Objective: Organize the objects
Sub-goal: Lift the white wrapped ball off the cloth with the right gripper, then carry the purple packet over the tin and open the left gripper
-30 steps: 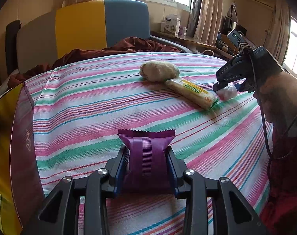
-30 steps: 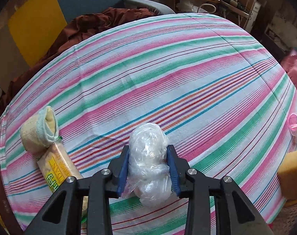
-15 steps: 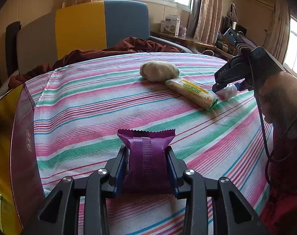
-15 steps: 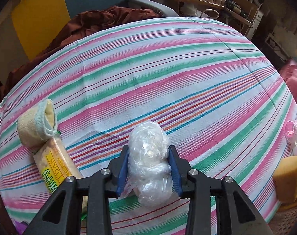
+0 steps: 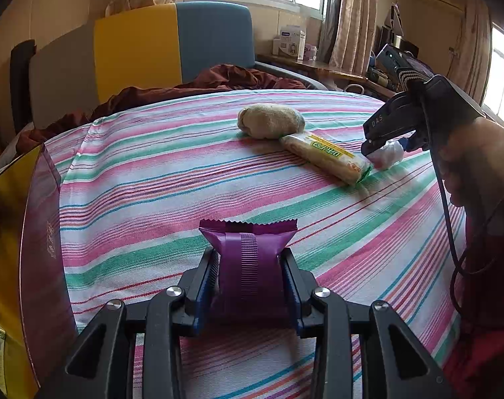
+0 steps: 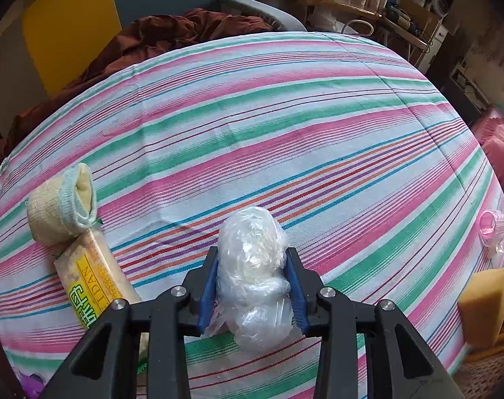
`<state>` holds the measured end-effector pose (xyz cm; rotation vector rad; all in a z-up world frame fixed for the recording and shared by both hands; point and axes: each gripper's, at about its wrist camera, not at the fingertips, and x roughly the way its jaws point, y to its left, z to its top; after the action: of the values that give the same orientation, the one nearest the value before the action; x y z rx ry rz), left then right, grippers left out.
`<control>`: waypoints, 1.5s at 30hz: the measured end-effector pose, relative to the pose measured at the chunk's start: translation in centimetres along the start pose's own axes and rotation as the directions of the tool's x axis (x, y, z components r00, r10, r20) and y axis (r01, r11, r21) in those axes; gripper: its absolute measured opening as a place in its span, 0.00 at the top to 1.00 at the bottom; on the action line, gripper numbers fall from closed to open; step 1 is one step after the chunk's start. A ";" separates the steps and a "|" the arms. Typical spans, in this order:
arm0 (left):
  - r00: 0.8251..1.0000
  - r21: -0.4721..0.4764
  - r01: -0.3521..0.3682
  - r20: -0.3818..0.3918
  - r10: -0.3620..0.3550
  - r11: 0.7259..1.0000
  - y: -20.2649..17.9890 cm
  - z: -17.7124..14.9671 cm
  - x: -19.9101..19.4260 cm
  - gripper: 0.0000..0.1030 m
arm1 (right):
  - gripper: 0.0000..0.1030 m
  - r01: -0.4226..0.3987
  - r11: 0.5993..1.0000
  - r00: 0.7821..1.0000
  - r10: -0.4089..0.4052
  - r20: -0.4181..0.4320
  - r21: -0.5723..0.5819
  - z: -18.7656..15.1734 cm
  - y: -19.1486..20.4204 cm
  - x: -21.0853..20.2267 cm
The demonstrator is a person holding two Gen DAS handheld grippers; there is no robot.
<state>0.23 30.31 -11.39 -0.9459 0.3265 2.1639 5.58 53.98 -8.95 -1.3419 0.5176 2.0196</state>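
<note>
Gripping a purple snack packet (image 5: 250, 259) over the striped bed (image 5: 185, 179), the left gripper (image 5: 250, 279) faces a rolled sock (image 5: 270, 121) and yellow biscuit pack (image 5: 328, 158) beyond, while the right gripper (image 6: 252, 286), jaws closing, squeezes a clear plastic bundle (image 6: 252, 266).

Two snack packets (image 5: 248, 259) (image 5: 325, 158); one sock roll (image 5: 270, 121); one plastic bundle (image 6: 252, 276).

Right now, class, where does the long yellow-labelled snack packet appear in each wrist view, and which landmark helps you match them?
Left wrist view: the snack packet lies upper right of centre on the striped sheet, beside the rolled sock.
Right wrist view: lower left, partly behind the right gripper.
Shared landmark: the rolled sock at its end.
</note>
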 end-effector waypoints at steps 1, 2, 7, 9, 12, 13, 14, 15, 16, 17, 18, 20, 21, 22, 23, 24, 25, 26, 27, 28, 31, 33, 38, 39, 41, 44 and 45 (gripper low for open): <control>1.000 0.002 -0.003 0.000 0.003 1.000 -0.1 0.0 0.0 0.64 | 0.63 -0.001 1.000 1.000 0.001 0.001 0.002 0.0 0.0 0.0; 1.000 0.004 -0.006 0.001 0.006 1.000 -0.1 0.0 0.0 0.64 | 0.63 -0.004 1.000 1.000 0.004 0.001 0.005 0.0 -0.1 -0.1; 1.000 0.009 -0.016 0.002 0.016 1.000 -0.2 0.0 -0.1 0.64 | 0.64 -0.023 1.000 1.000 0.023 0.015 0.016 0.2 -0.3 -0.5; 1.000 0.010 -0.018 0.001 0.018 1.000 -0.2 0.0 -0.1 0.64 | 0.64 -0.053 0.998 0.997 0.052 0.048 0.025 0.3 -0.4 -1.2; 1.000 0.013 -0.030 -0.003 0.030 0.999 -0.3 0.0 -0.4 0.65 | 0.64 -0.108 0.994 0.990 0.107 0.092 0.002 0.4 0.2 -2.2; 0.999 0.021 -0.036 -0.005 0.036 0.999 -0.5 0.0 -0.5 0.65 | 0.64 -0.123 0.992 0.986 0.124 0.110 -0.015 0.4 0.6 -2.6; 0.999 0.027 -0.037 -0.004 0.037 0.999 -0.6 0.0 -0.7 0.65 | 0.64 -0.135 0.990 0.982 0.138 0.127 -0.032 0.4 0.9 -3.0; 0.999 0.025 -0.035 -0.004 0.035 0.999 -0.6 0.0 -1.0 0.65 | 0.64 -0.144 0.989 0.978 0.149 0.143 -0.047 0.4 1.3 -3.5; 1.000 0.017 -0.028 -0.006 0.029 0.999 -0.6 0.0 -1.3 0.65 | 0.64 -0.153 0.987 0.975 0.160 0.155 -0.058 0.4 1.5 -3.7; 1.000 0.007 -0.020 -0.007 0.020 1.000 -0.5 0.1 -1.6 0.65 | 0.64 -0.159 0.985 0.973 0.168 0.159 -0.065 0.4 1.6 -3.9; 1.000 0.005 -0.016 0.000 0.016 1.000 -0.5 0.2 -2.2 0.65 | 0.64 -0.161 0.985 0.973 0.170 0.159 -0.068 0.3 1.7 -3.9; 1.000 0.008 -0.005 0.019 0.005 1.000 -0.7 0.4 -3.4 0.65 | 0.64 -0.164 0.984 0.971 0.174 0.165 -0.070 0.3 1.8 -4.1; 1.000 0.011 0.005 0.028 -0.005 1.000 -0.8 0.5 -4.2 0.65 | 0.64 -0.168 0.983 0.969 0.177 0.171 -0.070 0.3 1.8 -4.3; 0.999 0.013 0.012 0.037 -0.012 1.000 -0.9 0.6 -4.9 0.65 | 0.64 -0.172 0.983 0.967 0.182 0.176 -0.070 0.3 1.7 -4.4; 0.999 0.012 0.018 0.045 -0.018 1.000 -0.9 0.7 -5.7 0.65 | 0.64 -0.175 0.982 0.966 0.186 0.182 -0.071 0.3 1.6 -4.6; 0.999 0.006 0.025 0.048 -0.025 1.000 -0.8 0.8 -6.3 0.65 | 0.64 -0.177 0.982 0.965 0.187 0.185 -0.073 0.3 1.7 -4.7; 0.998 -0.010 0.037 0.048 -0.037 0.999 -0.4 0.8 -7.0 0.65 | 0.64 -0.178 0.981 0.964 0.189 0.184 -0.076 0.2 1.8 -4.7; 0.998 -0.023 0.047 0.046 -0.046 0.999 -0.1 0.9 -7.5 0.65 | 0.64 -0.178 0.981 0.964 0.190 0.184 -0.082 0.2 1.9 -4.8; 0.998 -0.036 0.053 0.045 -0.051 0.998 0.3 0.8 -8.1 0.65 | 0.64 -0.174 0.980 0.964 0.189 0.190 -0.092 0.1 2.0 -4.9; 0.998 -0.045 0.053 0.050 -0.050 0.998 0.8 0.7 -8.8 0.65 | 0.64 -0.169 0.980 0.962 0.187 0.197 -0.105 0.0 2.2 -5.1; 0.997 -0.071 0.033 0.070 -0.028 0.997 2.3 0.2 -10.9 0.65 | 0.64 -0.167 0.977 0.960 0.191 0.207 -0.130 -0.3 2.7 -5.6; 0.997 -0.114 0.019 0.077 -0.010 0.993 4.1 0.0 -12.1 0.65 | 0.64 -0.164 0.975 0.956 0.195 0.221 -0.152 -0.6 3.1 -6.1; 0.997 -0.304 -0.013 0.067 0.035 0.952 10.7 -0.9 -14.7 0.65 | 0.64 -0.163 0.967 0.946 0.210 0.248 -0.198 -1.0 3.9 -7.0; 0.997 -0.344 -0.021 0.061 0.045 0.939 12.1 -1.1 -15.0 0.65 | 0.64 -0.164 0.965 0.944 0.213 0.250 -0.203 -1.1 4.0 -7.1; 0.997 -0.421 -0.034 0.051 0.061 0.906 14.8 -1.8 -15.6 0.65 | 0.64 -0.171 0.962 0.940 0.224 0.257 -0.214 -1.2 4.1 -7.4; 0.996 -0.500 -0.050 0.035 0.078 0.864 18.1 -2.5 -16.1 0.65 | 0.64 -0.171 0.957 0.936 0.232 0.266 -0.233 -1.4 4.4 -7.8; 0.996 -0.514 -0.052 0.032 0.079 0.856 18.8 -2.5 -16.3 0.65 | 0.64 -0.170 0.957 0.936 0.232 0.266 -0.237 -1.5 4.5 -7.8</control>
<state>-4.57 7.42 -2.59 -1.1733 -0.2722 2.3852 5.44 47.50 -2.48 -1.1137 0.3238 2.4502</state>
